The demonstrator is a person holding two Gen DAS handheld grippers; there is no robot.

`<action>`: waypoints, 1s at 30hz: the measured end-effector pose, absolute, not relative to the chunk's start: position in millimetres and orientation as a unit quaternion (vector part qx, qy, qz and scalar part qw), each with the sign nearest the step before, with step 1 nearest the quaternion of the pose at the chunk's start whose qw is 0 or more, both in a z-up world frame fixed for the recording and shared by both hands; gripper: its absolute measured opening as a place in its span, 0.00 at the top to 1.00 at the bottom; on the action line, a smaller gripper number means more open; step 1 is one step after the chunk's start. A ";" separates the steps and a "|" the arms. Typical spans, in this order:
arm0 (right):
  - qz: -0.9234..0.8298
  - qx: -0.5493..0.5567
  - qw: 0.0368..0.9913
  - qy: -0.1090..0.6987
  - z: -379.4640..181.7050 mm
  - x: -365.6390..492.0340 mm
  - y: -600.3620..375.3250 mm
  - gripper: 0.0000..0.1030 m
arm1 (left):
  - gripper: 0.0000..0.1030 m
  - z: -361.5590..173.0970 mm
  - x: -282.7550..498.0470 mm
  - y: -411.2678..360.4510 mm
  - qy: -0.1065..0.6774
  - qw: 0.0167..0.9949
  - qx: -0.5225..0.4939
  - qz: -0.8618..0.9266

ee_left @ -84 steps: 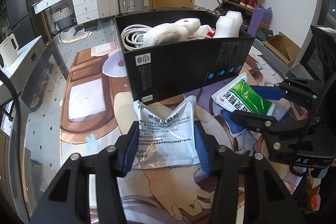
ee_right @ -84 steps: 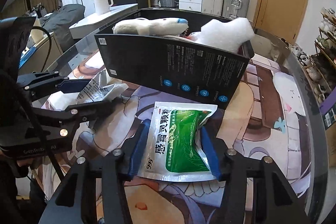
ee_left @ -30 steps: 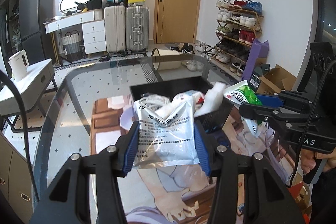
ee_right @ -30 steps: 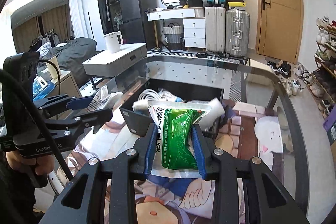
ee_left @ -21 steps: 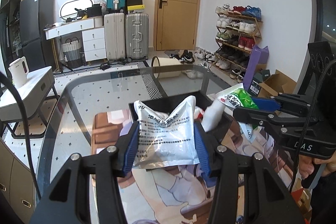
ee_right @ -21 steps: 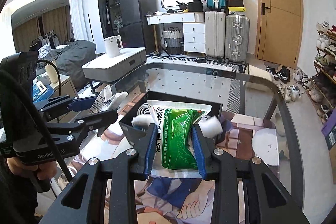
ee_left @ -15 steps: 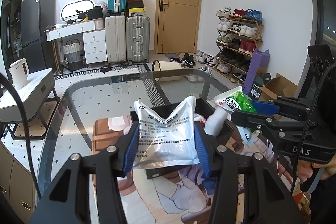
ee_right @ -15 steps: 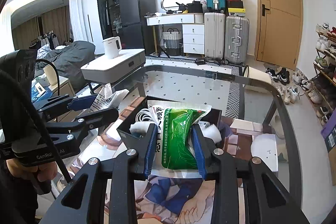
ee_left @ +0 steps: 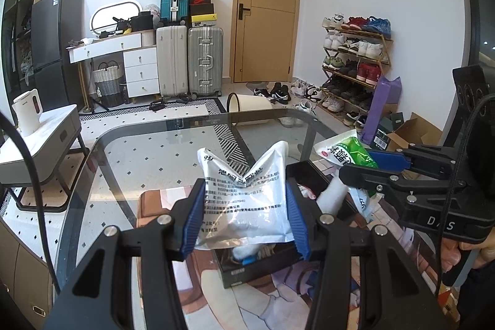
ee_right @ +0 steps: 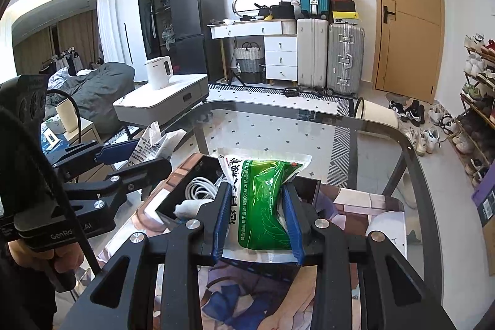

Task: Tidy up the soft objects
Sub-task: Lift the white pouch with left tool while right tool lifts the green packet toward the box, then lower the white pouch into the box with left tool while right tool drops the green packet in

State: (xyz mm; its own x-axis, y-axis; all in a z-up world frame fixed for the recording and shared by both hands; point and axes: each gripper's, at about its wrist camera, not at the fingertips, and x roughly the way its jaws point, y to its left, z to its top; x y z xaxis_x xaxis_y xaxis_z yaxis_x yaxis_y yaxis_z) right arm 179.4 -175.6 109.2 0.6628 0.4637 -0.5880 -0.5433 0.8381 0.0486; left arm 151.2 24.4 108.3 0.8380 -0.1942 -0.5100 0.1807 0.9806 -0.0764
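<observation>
Glass tabletop (ee_left: 148, 163) in a cluttered room, two pouches held above one black box (ee_right: 185, 190).

The rounded far rim of the glass runs from 9 to 2 o'clock, and the pane behind the box lies bare. The left claw (ee_left: 246, 218) is clamped on one silver-white pouch (ee_left: 244, 200), which hangs over the box's near end. The right claw (ee_right: 256, 218) is clamped on one green pouch (ee_right: 263, 203), also above the box. Inside the box: one coil of white cable (ee_right: 201, 189) at 10 o'clock and one white plush piece (ee_right: 188, 207) beside it. The two claws sit side by side, close together.
</observation>
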 end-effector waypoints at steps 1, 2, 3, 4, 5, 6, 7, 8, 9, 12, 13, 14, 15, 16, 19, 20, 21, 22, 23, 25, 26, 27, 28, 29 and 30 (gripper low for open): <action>0.276 -0.066 0.909 0.304 108.2 181.0 -175.2 0.68 | 0.53 107.4 154.3 24.8 0.268 0.958 -0.012 -0.098; 0.276 -0.067 0.909 0.306 107.5 183.7 -174.8 0.68 | 0.53 106.2 157.3 24.8 0.269 0.958 -0.011 -0.097; 0.276 -0.067 0.908 0.307 107.0 186.5 -174.4 0.68 | 0.53 105.3 161.3 24.6 0.272 0.957 -0.010 -0.097; 0.276 -0.067 0.908 0.309 106.2 188.9 -173.6 0.68 | 0.53 104.6 163.2 24.7 0.272 0.957 -0.009 -0.098; 0.277 -0.068 0.907 0.311 105.4 191.1 -172.7 0.68 | 0.53 104.3 165.0 25.1 0.272 0.957 -0.010 -0.099; 0.277 -0.069 0.906 0.312 105.1 193.9 -171.2 0.68 | 0.53 104.0 167.4 25.6 0.272 0.957 -0.010 -0.099; 0.278 -0.070 0.905 0.314 104.2 195.9 -170.3 0.68 | 0.53 103.8 167.1 25.8 0.272 0.957 -0.010 -0.099; 0.278 -0.071 0.904 0.316 103.1 198.8 -169.5 0.68 | 0.53 103.6 168.0 25.9 0.272 0.957 -0.009 -0.099; 0.278 -0.072 0.904 0.317 101.8 199.4 -169.5 0.68 | 0.53 102.7 169.4 25.9 0.272 0.957 -0.008 -0.099; 0.280 -0.074 0.901 0.322 98.8 207.2 -167.3 0.68 | 0.53 100.2 179.7 24.1 0.277 0.956 -0.006 -0.100; 0.279 -0.075 0.901 0.324 97.5 210.4 -167.1 0.68 | 0.53 98.9 183.5 23.3 0.280 0.955 -0.005 -0.100; 0.279 -0.076 0.900 0.326 95.8 213.4 -166.4 0.68 | 0.53 96.3 186.5 22.5 0.282 0.954 -0.002 -0.101; 0.278 -0.077 0.899 0.329 94.0 215.7 -165.8 0.68 | 0.53 95.0 190.6 20.8 0.285 0.953 -0.001 -0.101; 0.277 -0.078 0.898 0.331 91.7 217.9 -165.0 0.68 | 0.53 93.4 193.7 19.5 0.287 0.953 0.000 -0.100; 0.277 -0.081 0.895 0.339 85.4 225.7 -162.6 0.68 | 0.53 88.2 202.4 16.0 0.292 0.951 0.003 -0.104; 0.276 -0.083 0.894 0.342 83.7 229.6 -162.2 0.68 | 0.53 86.2 204.7 14.6 0.294 0.950 0.003 -0.104; 0.276 -0.084 0.894 0.344 82.3 231.4 -160.8 0.68 | 0.53 84.6 207.0 12.7 0.296 0.950 0.004 -0.104; 0.276 -0.086 0.892 0.347 80.1 233.6 -159.8 0.68 | 0.53 83.1 209.5 11.3 0.298 0.949 0.006 -0.104; 0.276 -0.087 0.891 0.349 77.7 236.6 -159.6 0.68 | 0.53 80.8 211.9 9.2 0.299 0.948 0.009 -0.104; 0.275 -0.088 0.890 0.353 73.3 241.4 -158.6 0.68 | 0.53 77.0 216.0 6.4 0.302 0.947 0.012 -0.106; 0.276 -0.090 0.889 0.355 70.9 244.0 -158.0 0.68 | 0.53 74.7 216.6 5.0 0.303 0.947 0.013 -0.106; 0.276 -0.091 0.888 0.356 69.6 246.6 -156.9 0.68 | 0.53 72.7 218.1 3.7 0.305 0.946 0.014 -0.107; 0.277 -0.093 0.887 0.357 68.3 249.1 -155.6 0.68 | 0.53 70.8 219.5 2.4 0.307 0.945 0.014 -0.107; 0.276 -0.097 0.886 0.359 66.2 251.7 -154.2 0.68 | 0.53 68.6 221.1 1.0 0.310 0.944 0.015 -0.109; 0.272 -0.102 0.886 0.361 64.0 253.7 -152.9 0.68 | 0.53 67.4 222.4 -1.2 0.312 0.944 0.016 -0.109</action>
State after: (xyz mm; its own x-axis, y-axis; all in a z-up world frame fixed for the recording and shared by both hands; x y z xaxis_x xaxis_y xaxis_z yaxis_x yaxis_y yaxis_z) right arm 253.7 -152.9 64.0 0.5917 0.4088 -0.6948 -0.5563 0.8308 0.0150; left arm 222.4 -1.2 67.4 0.7815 -0.1963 -0.5922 0.2164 0.9756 -0.0378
